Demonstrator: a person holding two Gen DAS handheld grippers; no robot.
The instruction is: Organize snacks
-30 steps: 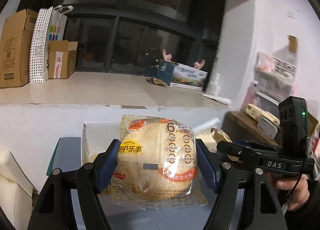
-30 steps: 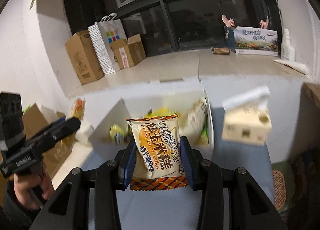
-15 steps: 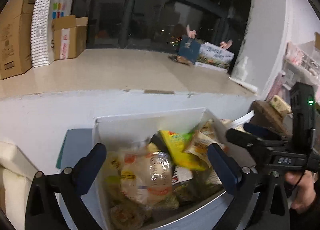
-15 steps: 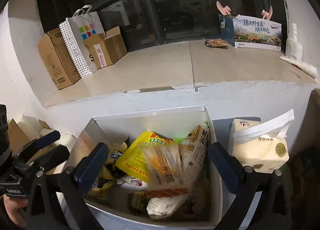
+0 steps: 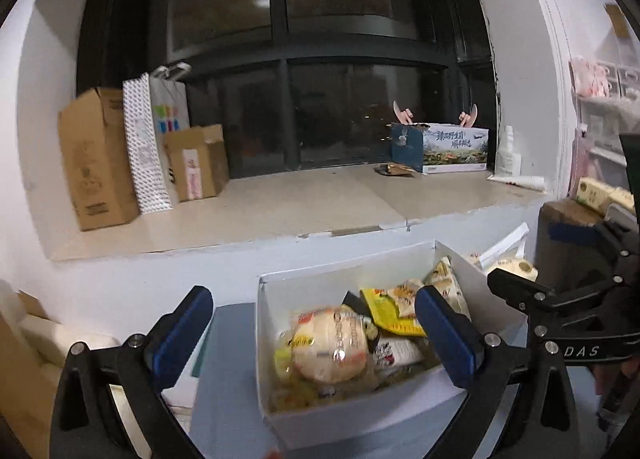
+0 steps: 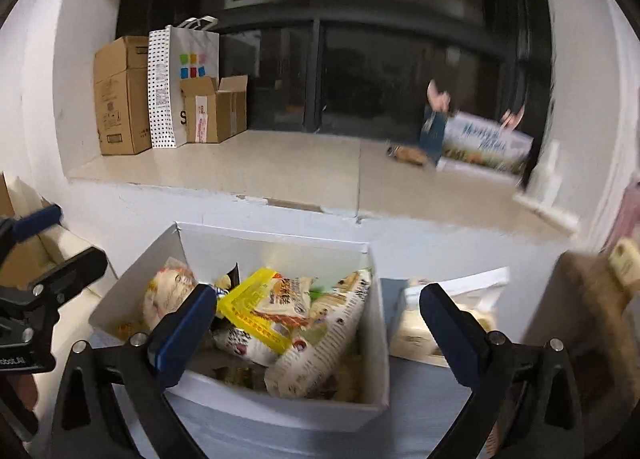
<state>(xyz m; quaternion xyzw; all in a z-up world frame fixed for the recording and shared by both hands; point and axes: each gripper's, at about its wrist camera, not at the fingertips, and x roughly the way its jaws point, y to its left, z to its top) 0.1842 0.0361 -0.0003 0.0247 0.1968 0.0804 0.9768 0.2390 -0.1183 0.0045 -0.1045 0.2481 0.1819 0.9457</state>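
Inside the white box (image 5: 344, 415) both released snack packs now lie.

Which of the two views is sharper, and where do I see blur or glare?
Left wrist view: mostly sharp; the printed carton on the sill is readable, and a lamp reflection glares in the window. Right wrist view: motion blur smears the right side, including that carton; the white box of snacks is softer.

Two wrist fisheyes, close above the same white snack box (image 5: 340, 415), both facing the window sill (image 6: 304, 175).
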